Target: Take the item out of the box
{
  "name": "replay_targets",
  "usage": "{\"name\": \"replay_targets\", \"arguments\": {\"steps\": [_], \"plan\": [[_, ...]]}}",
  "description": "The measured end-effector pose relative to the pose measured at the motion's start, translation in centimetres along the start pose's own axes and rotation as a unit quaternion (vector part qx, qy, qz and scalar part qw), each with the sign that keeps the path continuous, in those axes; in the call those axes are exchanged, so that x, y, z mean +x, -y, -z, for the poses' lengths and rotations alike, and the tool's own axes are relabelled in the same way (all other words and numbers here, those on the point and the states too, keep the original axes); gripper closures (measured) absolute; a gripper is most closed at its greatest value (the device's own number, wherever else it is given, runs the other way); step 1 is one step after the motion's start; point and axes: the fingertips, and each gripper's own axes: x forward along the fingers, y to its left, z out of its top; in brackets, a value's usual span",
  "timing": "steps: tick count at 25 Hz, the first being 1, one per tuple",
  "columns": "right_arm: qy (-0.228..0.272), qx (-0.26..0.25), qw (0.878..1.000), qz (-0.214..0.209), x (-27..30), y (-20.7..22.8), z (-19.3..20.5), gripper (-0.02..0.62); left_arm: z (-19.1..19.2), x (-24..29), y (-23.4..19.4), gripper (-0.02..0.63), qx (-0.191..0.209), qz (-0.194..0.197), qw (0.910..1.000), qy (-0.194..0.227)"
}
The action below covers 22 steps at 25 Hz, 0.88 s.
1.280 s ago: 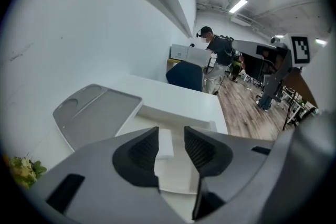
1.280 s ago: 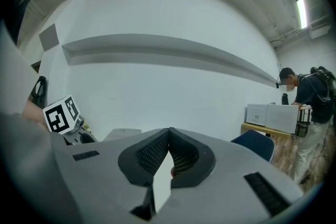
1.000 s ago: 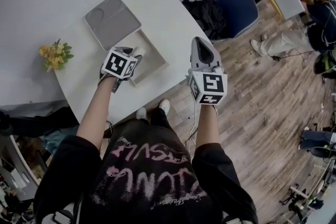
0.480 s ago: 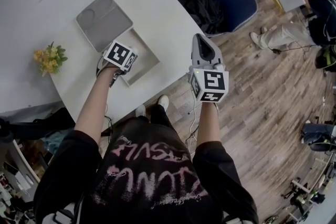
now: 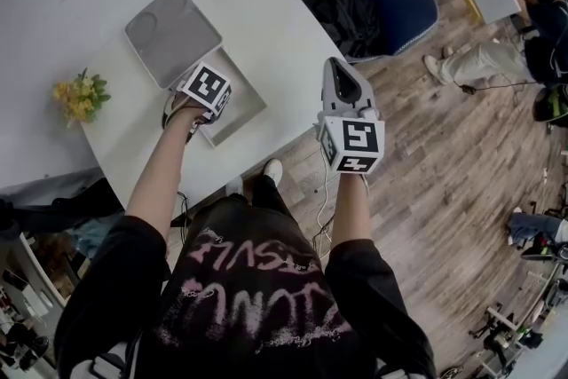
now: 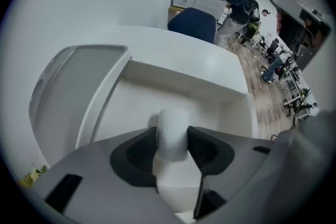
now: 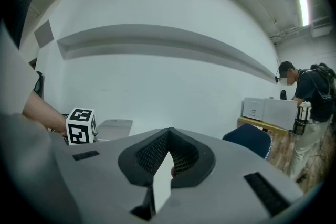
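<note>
The box (image 6: 184, 72) walls ring the item (image 6: 173, 131); overhead is open, lid (image 6: 68, 92) alongside.

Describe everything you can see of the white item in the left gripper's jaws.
The white item is a smooth, matte, plain piece with a rounded end that pokes out past the jaws. The left gripper is shut on it, its dark pads pressing both sides. Its near end is hidden by the gripper body. The floor of the open white box lies behind it; whether they touch cannot be told.
</note>
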Motion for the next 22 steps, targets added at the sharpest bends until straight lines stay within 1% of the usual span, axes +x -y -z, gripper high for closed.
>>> {"name": "replay_targets", "arguments": {"steps": [1,5,8,10,16,22], "plan": [[0.0,0.0,1.0,0.0,0.0,0.0,0.0,0.586,0.0,0.0,0.0,0.43,0.001,-0.002,1.0,-0.002],[0.001,-0.001,1.0,-0.002,0.0,-0.3,0.2,0.586,0.1,-0.1,-0.4,0.434,-0.002,-0.009,0.9999,0.009],[0.001,-0.003,1.0,0.0,-0.4,-0.3,0.1,0.586,0.1,-0.5,-0.4,0.434,0.006,-0.018,0.9996,0.02],[0.001,-0.003,1.0,0.002,-0.7,-0.2,0.1,0.586,-0.1,-0.9,-0.1,0.434,0.006,-0.017,0.9994,0.029],[0.004,0.001,1.0,0.004,-1.2,-0.6,-0.2,0.586,-0.6,-2.3,-0.1,0.434,-0.01,-0.014,0.9972,0.073],[0.011,0.002,1.0,0.005,-1.9,-1.1,-0.8,0.586,-0.6,-4.5,0.0,0.434,-0.02,-0.024,0.991,0.13]]}}
